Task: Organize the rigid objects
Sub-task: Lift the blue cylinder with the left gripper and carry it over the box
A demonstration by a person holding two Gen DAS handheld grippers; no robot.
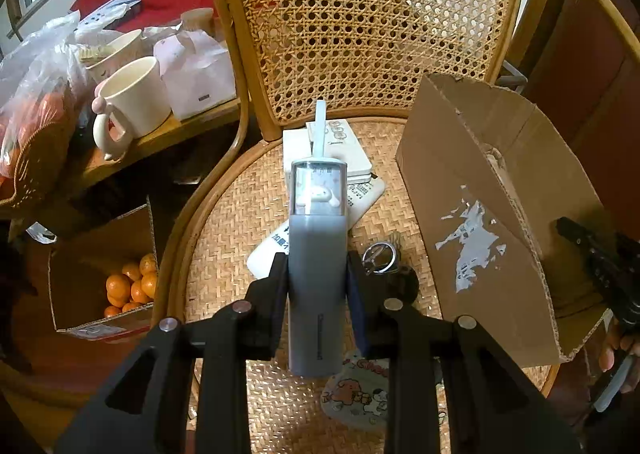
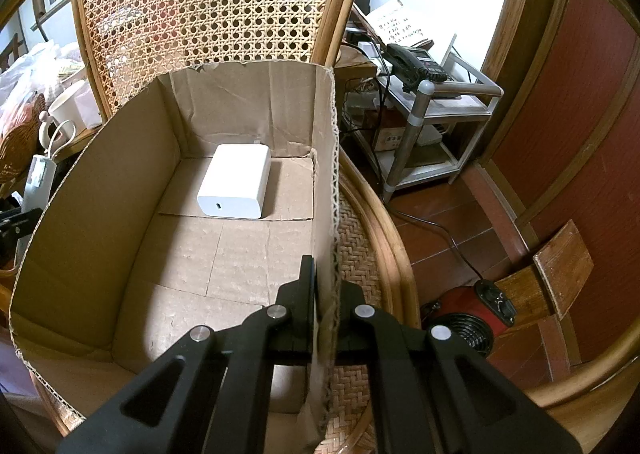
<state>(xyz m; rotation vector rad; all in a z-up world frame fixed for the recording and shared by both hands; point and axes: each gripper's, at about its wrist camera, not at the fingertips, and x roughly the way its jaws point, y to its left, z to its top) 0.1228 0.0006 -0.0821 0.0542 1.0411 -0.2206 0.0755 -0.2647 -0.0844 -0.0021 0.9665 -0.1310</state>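
Grey and upright, the slim bottle (image 1: 316,286) sits pinched between the pads of your left gripper (image 1: 317,294), held above the woven rattan chair seat (image 1: 224,238) and the white remotes (image 1: 344,158) lying there. Your right gripper (image 2: 326,294) is clamped on the near wall of the cardboard box (image 2: 120,190), where a white charger (image 2: 236,182) rests inside.

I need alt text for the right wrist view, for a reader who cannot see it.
The right gripper is shut on the wall of an open cardboard box standing on a wicker chair. Inside the box lies one white charger.
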